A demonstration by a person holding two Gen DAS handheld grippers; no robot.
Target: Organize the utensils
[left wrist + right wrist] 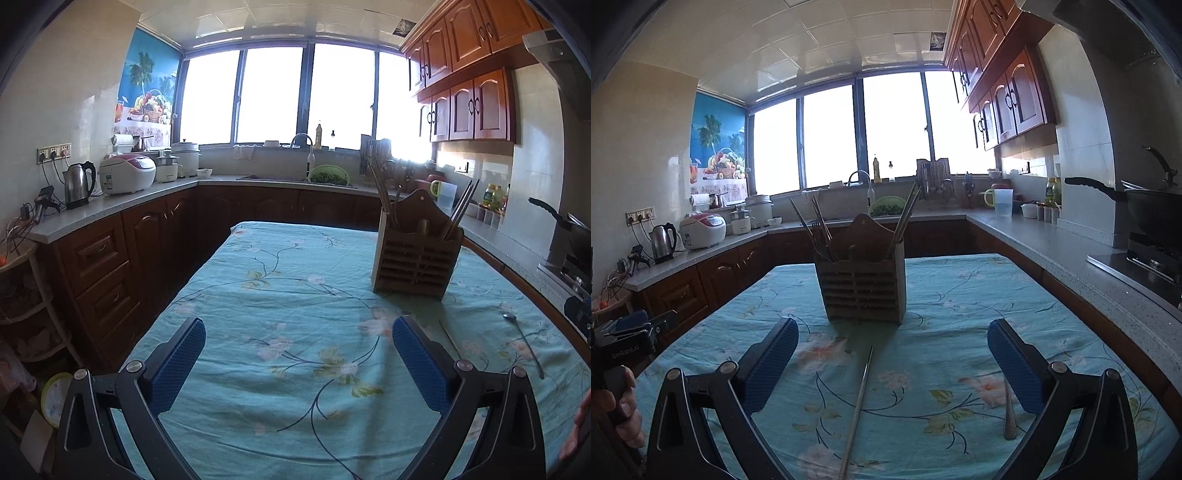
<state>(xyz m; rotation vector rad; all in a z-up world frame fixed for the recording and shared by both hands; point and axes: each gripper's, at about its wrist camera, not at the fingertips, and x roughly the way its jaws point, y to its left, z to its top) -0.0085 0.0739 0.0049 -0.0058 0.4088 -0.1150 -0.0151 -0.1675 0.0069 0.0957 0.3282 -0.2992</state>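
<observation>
I hold my right hand-held gripper (pixel 892 363) low over the near edge of the surface (pixel 960 288), which wears a teal cloth with flowers. Its blue pads are spread wide and grasp nothing. I keep it this way because a long thin metal chopstick (pixel 858 406) lies flat on the cloth right between the pads, ready to be picked up. A small metal spoon (pixel 1009 417) lies just beside the right pad.

The brown wooden slatted utensil holder (pixel 862 288) stands upright near the middle of the surface, farther back. It already keeps chopsticks and a fork standing up, so I think the loose pieces belong there.

My left hand-held gripper (pixel 299 360) waits by the near edge, spread wide and empty too, away from the work.
</observation>
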